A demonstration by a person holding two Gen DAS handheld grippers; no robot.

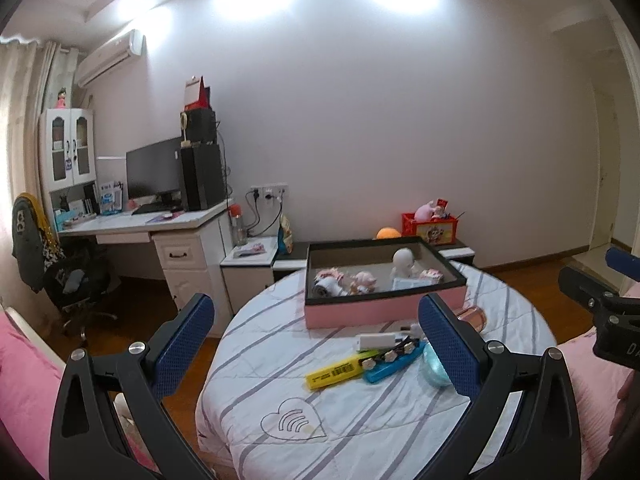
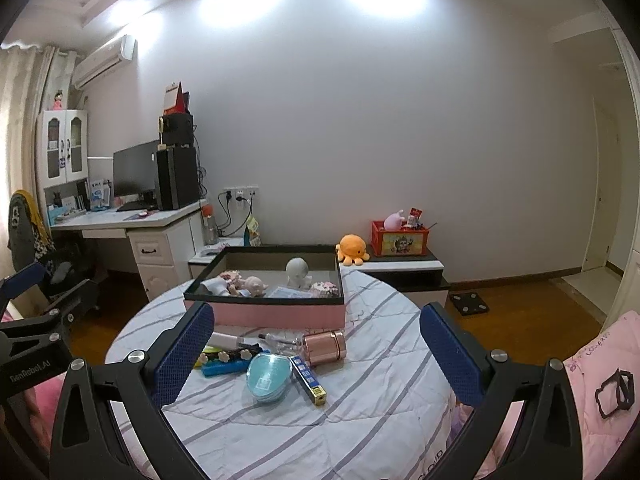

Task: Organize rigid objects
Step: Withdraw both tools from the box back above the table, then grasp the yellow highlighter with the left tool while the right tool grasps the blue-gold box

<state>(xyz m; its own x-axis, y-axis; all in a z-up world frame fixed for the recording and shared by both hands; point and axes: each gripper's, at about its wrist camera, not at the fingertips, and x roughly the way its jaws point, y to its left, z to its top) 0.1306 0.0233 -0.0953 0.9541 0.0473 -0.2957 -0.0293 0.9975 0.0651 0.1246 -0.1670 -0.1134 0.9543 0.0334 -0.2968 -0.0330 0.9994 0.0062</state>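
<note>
Both grippers hovered wide and empty over the striped table.

The pink box (image 2: 264,314) sat mid-frame, likely the bin; loose items lay just below it: copper tin (image 2: 324,346), teal case (image 2: 269,376), yellow marker (image 1: 334,370). Left gripper (image 1: 316,344) and right gripper (image 2: 316,344) looked poised to choose.

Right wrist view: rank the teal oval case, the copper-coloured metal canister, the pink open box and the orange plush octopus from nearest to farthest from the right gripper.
1. Teal oval case, centre of the round table, just ahead of the right gripper.
2. Copper-coloured metal canister, behind it, slightly right.
3. Pink open box, at the table's far edge.
4. Orange plush octopus, on the low cabinet beyond.
</note>
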